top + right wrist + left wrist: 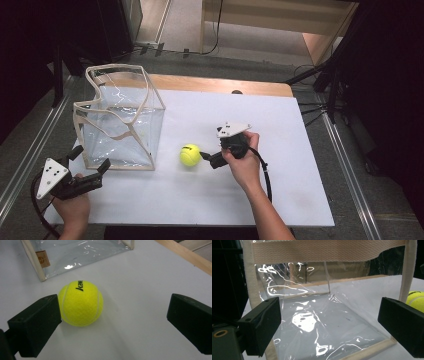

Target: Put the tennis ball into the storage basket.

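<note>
The tennis ball (190, 155) lies on the white table (280, 150), just right of the clear bag (120, 120). The right gripper (204, 158) has its jaws spread wide beside the ball, gripping nothing. The left gripper (90, 165) faces the bag, jaws wide and empty.

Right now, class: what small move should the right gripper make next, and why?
Probably slide the right gripper a little toward its left jaw's side, then close. Its jaws stand open, and the tennis ball lies on the table against the left jaw rather than centred, not yet held.
</note>
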Demonstrator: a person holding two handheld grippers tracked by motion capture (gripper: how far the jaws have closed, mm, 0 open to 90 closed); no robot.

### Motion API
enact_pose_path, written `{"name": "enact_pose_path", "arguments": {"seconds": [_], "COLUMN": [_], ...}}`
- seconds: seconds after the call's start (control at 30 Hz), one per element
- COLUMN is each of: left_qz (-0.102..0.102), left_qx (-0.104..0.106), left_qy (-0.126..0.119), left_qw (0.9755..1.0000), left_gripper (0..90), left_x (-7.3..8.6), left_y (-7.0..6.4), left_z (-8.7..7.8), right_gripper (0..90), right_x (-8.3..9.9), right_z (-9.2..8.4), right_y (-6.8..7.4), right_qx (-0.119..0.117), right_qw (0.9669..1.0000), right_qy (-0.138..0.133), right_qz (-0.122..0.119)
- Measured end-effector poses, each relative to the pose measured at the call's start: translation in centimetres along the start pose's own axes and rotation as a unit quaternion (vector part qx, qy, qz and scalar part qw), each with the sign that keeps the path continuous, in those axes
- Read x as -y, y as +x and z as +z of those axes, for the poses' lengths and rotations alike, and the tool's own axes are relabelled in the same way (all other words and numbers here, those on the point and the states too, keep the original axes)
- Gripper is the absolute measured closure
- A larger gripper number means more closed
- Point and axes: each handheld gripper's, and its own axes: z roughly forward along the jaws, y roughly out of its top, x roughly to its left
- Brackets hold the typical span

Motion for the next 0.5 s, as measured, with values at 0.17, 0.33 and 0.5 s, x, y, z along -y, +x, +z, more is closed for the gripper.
{"name": "enact_pose_path", "arguments": {"seconds": [0.17, 0.33, 0.5], "left_qz": [0.0, 0.0, -0.001], "left_qx": [0.001, 0.001, 0.002], "left_qy": [0.0, -0.001, 0.0], "left_qw": [1.0, 1.0, 1.0], "left_gripper": [5.4, 5.4, 5.3], "left_x": [0.0, 0.0, 0.0], "left_y": [0.0, 0.0, 0.0], "left_z": [0.0, 0.0, 0.0], "right_gripper": [0.0, 4.1, 5.2], "right_x": [-0.1, -0.4, -0.7], "right_z": [0.5, 1.2, 1.8], "right_y": [0.2, 0.7, 1.1], "right_qx": [-0.005, -0.018, -0.029], "right_qw": [1.0, 0.9997, 0.9994], "right_qy": [0.005, 0.018, 0.019], "right_qz": [-0.003, -0.004, -0.001]}}
